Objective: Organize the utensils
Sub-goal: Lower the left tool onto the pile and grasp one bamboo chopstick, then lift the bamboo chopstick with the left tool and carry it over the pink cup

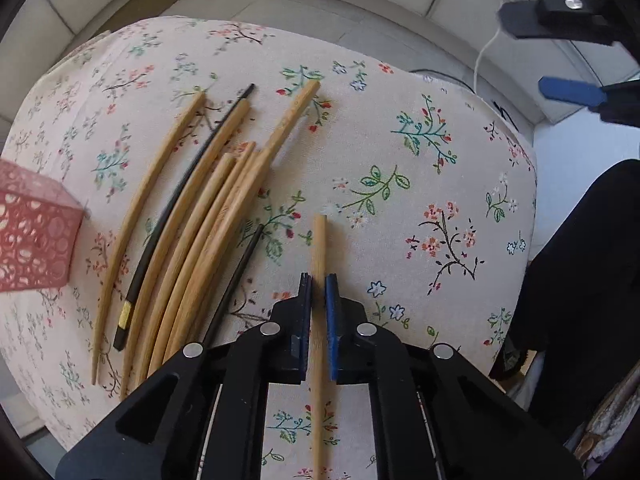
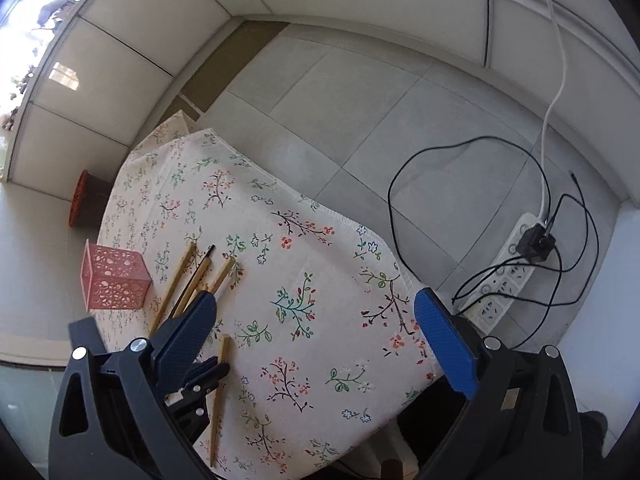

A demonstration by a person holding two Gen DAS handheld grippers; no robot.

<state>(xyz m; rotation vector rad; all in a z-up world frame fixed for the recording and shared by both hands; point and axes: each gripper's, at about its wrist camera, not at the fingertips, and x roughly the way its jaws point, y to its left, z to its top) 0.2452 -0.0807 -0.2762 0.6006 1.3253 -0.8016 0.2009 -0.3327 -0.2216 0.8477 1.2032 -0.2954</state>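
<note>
A single wooden chopstick lies on the floral tablecloth, and my left gripper is shut on it, pointing straight down. In the right wrist view, this gripper clamps that chopstick near its middle. A loose bundle of wooden chopsticks with two black ones lies just to the left. Beside them stands a pink perforated holder. My right gripper hangs open above the cloth with nothing between its fingers, and it also shows in the left wrist view's upper right corner.
The small table ends close by on the far and right sides. Beyond lies grey tiled floor with a white power strip and looping black cables. An orange basket sits on the floor at left. Dark clothing fills the right edge.
</note>
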